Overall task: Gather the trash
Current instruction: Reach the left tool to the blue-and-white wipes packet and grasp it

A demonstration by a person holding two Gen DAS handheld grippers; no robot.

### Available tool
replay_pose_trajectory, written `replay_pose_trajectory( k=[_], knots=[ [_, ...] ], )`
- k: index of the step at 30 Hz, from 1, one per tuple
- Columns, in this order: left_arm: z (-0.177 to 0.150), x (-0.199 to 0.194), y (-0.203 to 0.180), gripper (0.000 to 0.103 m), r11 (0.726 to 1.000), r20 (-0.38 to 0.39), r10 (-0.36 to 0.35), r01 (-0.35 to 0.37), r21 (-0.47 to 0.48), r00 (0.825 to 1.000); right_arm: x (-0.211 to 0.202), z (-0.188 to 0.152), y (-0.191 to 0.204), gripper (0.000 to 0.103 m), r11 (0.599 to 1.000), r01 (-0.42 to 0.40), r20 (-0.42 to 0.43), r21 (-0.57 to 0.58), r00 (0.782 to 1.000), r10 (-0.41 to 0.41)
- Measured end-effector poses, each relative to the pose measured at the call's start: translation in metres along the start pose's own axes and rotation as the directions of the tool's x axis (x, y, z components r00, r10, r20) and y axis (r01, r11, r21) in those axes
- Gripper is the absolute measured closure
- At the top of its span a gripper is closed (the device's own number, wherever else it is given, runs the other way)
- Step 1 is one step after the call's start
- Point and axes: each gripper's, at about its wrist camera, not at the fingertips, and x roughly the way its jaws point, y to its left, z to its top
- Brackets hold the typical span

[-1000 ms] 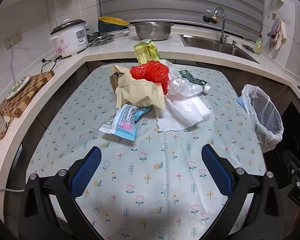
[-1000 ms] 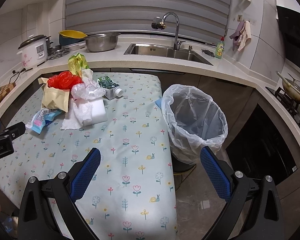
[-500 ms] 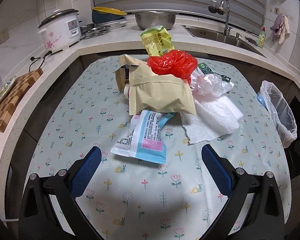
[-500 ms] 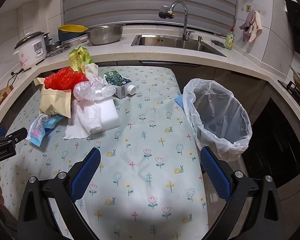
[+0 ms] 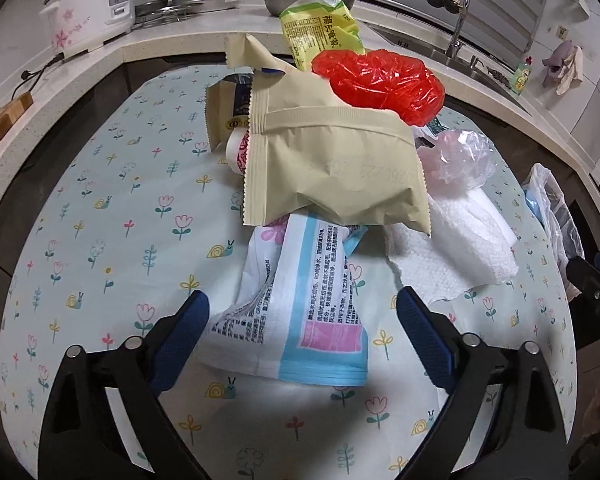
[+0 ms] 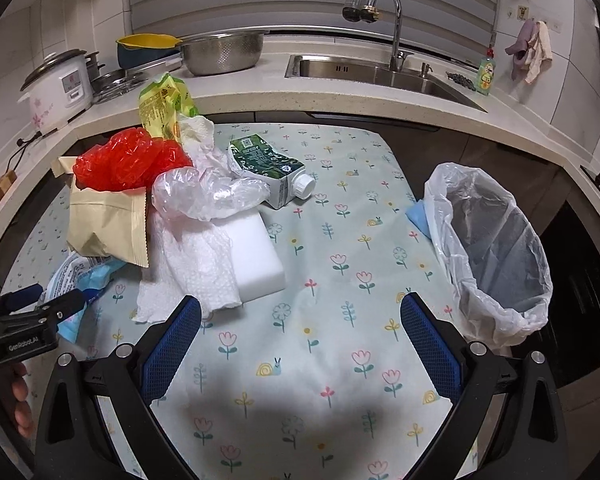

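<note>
- Left tongs (image 5: pixel 302 334) gape wide, straddling the blue-and-white wipes packet (image 5: pixel 300 304), gripping nothing.
- Right tongs (image 6: pixel 300 336) spread wide, empty, above the bench (image 6: pixel 340 240).
- Trash bin (image 6: pixel 488 248) stands at 2 o'clock.

Trash pile (image 6: pixel 160 200) lies on the table (image 6: pixel 340 280), bin (image 6: pixel 492 256) at its right.

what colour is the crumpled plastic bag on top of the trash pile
Red; the plastic bag shows best in the left wrist view.
</note>
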Motion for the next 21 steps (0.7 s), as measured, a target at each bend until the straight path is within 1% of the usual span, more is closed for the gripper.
replay_pose_trajectory(
  k=[1, 3, 8, 9, 10, 14, 16, 19, 21],
  knots=[
    [0.001, 0.003, -0.001, 0.027, 1.0, -0.007, -0.004, 0.004, 0.006, 1.0, 0.004, 0.003, 0.002, 0.007, 1.0, -0.008, 0.001, 0.002, 1.0, 0.008],
    [0.0, 0.007, -0.002, 0.035, 1.0, -0.017, -0.015, 0.015, 0.01, 1.0, 0.012, 0.01, 0.008, 0.007, 1.0, -0.026, 0.0, 0.007, 1.0, 0.026],
    [-0.001, 0.002, -0.003, 0.037, 1.0, 0.009, -0.026, 0.026, 0.014, 1.0, 0.035, 0.031, 0.025, 0.007, 0.996, -0.084, 0.007, 0.008, 0.996, 0.084],
    [-0.001, 0.0, -0.004, 0.041, 1.0, 0.016, -0.027, 0.027, 0.014, 1.0, 0.039, 0.035, 0.029, 0.007, 0.995, -0.096, 0.009, 0.006, 0.995, 0.096],
    [0.0, -0.002, -0.004, 0.042, 1.0, 0.021, -0.027, 0.026, 0.013, 0.999, 0.044, 0.039, 0.034, 0.007, 0.994, -0.108, 0.012, 0.005, 0.994, 0.107],
    [0.003, -0.009, -0.001, 0.042, 0.999, 0.033, -0.033, 0.033, 0.006, 0.999, 0.062, 0.054, 0.048, 0.007, 0.99, -0.139, 0.017, 0.002, 0.99, 0.139],
    [0.004, -0.012, 0.001, 0.042, 0.999, 0.04, -0.037, 0.037, 0.002, 0.999, 0.071, 0.061, 0.054, 0.009, 0.988, -0.151, 0.016, 0.006, 0.988, 0.151],
    [0.006, -0.016, 0.002, 0.042, 0.999, 0.05, -0.038, 0.038, 0.002, 0.998, 0.081, 0.068, 0.059, 0.018, 0.984, -0.177, 0.011, 0.009, 0.984, 0.177],
    [0.006, -0.018, 0.002, 0.042, 0.999, 0.053, -0.035, 0.035, 0.0, 0.998, 0.087, 0.07, 0.063, 0.038, 0.981, -0.192, 0.0, 0.002, 0.981, 0.192]
  ],
)
